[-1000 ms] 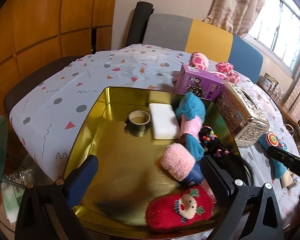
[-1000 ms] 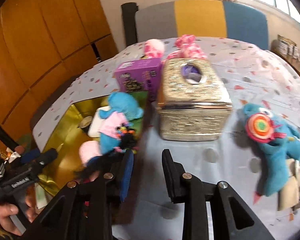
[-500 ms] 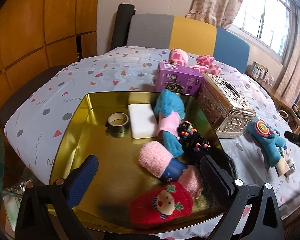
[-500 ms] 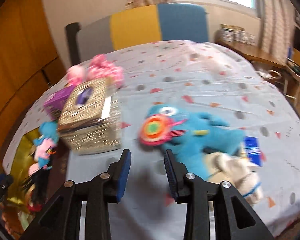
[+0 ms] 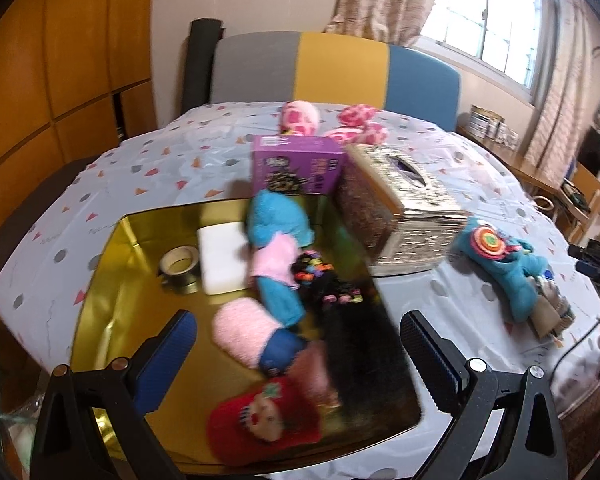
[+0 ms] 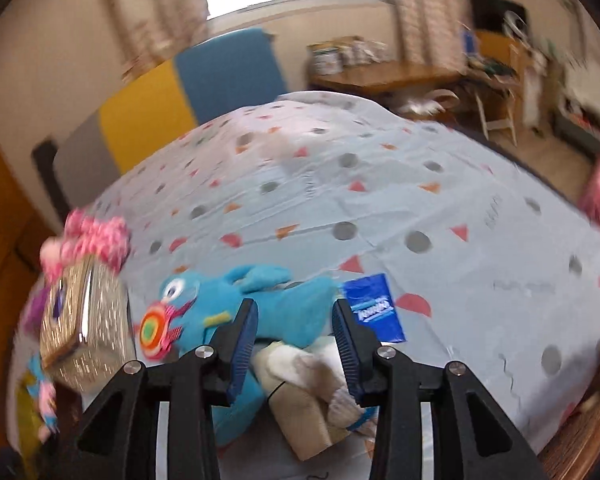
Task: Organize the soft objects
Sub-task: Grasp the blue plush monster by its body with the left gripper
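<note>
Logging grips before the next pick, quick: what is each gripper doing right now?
Left gripper: open, empty, above the gold tray.
Right gripper: open, jaws just opening, framing the blue plush toy, not gripping.

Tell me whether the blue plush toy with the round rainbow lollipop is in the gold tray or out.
Out. The blue plush toy lies on the patterned tablecloth, right of the gold tray, past the silver tissue box.

Daylight pours from the far window (image 5: 496,20), blown out white; both fisheye views are motion-blurred, with dark corners.

Home living room, curtained window (image 5: 480,20), colourful sofa (image 5: 340,68), clothed table (image 6: 380,184)
</note>
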Demonstrator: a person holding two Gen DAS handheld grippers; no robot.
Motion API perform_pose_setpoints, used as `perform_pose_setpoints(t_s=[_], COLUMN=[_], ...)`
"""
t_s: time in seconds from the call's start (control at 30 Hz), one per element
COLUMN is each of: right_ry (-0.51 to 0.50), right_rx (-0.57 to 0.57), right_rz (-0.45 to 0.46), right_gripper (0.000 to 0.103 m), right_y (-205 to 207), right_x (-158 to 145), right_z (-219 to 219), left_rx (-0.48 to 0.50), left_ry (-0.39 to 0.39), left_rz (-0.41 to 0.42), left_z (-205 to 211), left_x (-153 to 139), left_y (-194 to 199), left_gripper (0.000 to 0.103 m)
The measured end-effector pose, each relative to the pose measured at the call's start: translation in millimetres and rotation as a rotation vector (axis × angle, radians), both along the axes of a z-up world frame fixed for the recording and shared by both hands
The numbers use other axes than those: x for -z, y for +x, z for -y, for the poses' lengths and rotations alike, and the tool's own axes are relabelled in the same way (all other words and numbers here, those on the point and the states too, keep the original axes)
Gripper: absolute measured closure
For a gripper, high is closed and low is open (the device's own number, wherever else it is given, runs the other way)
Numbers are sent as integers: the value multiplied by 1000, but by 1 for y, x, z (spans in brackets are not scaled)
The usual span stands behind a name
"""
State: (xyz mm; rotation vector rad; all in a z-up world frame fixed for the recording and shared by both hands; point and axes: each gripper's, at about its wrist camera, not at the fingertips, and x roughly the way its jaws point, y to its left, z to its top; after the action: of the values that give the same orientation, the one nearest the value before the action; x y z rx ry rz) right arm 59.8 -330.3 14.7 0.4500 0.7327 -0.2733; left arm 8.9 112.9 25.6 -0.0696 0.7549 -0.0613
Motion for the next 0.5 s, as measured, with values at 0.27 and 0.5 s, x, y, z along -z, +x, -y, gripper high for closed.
perform_pose_setpoints(t_s=[0.27, 0.5], right_ry=[136, 240], right_rx=[104, 198], right_rz=[28, 52], right_gripper=[64, 63], right_y=[-10, -21], right_x=[6, 12], right_z=[30, 52], left_rx=[160, 325], left_ry=[-31, -59], left_rz=[-29, -87], left_z=[57, 119], left_x=[-4, 5], left_y=[17, 35], left_gripper=[1, 4])
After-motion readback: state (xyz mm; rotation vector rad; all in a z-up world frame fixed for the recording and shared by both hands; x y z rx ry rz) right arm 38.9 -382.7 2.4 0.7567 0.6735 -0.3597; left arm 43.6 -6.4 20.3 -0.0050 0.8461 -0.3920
